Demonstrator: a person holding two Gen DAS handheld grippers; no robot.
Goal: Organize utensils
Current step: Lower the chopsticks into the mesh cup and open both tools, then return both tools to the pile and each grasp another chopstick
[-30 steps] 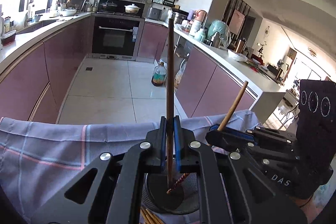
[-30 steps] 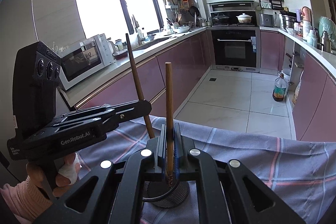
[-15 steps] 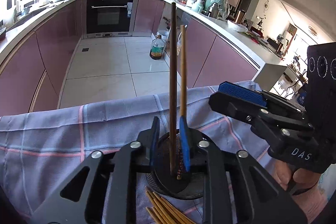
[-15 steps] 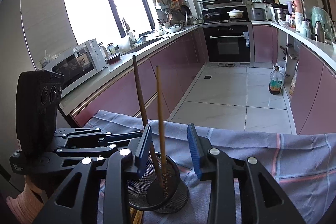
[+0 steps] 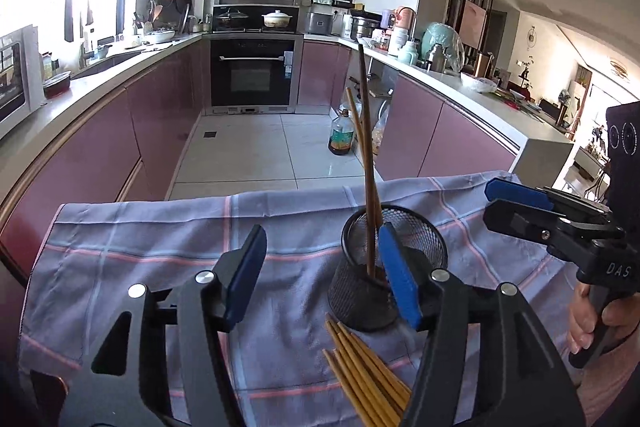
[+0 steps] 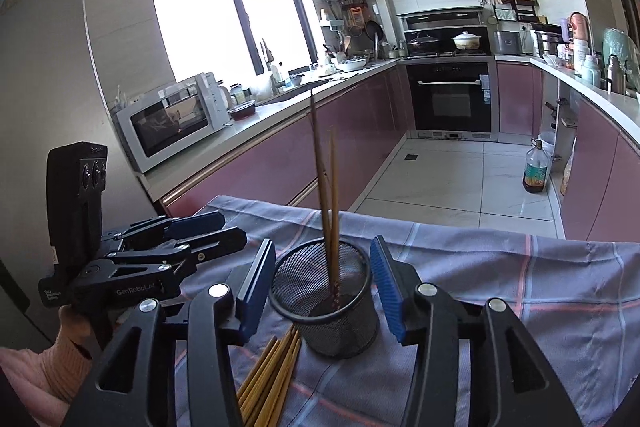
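1. standing in the black mesh cup (image 5: 390, 267) right now: two chopsticks, a dark chopstick (image 5: 366, 131) that reaches higher and a lighter chopstick (image 5: 356, 115) crossing it partway up. both lean a little, tips down in the bottom of the cup.
2. left hand-held gripper (image 5: 322, 273) has its jaws spread apart, they've just been opening up, and there's nothing pinched between the blue pads (image 5: 248, 271). the right pad sits in front of the cup's rim in the left wrist view, so the cup is off to that side rather than centred.
3. right hand-held gripper (image 6: 322, 287) is also spread and has just been opening. the mesh cup (image 6: 326, 301) sits right in the gap between its pads, but i can see space on both sides, so it's not squeezing it. the two sticks (image 6: 326, 195) rise straight out of the middle from this angle.
4. a bundle of yellowish chopsticks (image 5: 368, 375) lies flat on the cloth just in front of the cup, nearly touching its base, fanned a bit.
5. everything is on a blue-grey plaid cloth (image 5: 160, 239) with pink lines, draped over the tabletop.
6. a person's hand (image 5: 588, 319) grips the handle of the right tool at the right edge of the left view; a pink sleeve (image 6: 36, 367) shows at the lower left of the right view.
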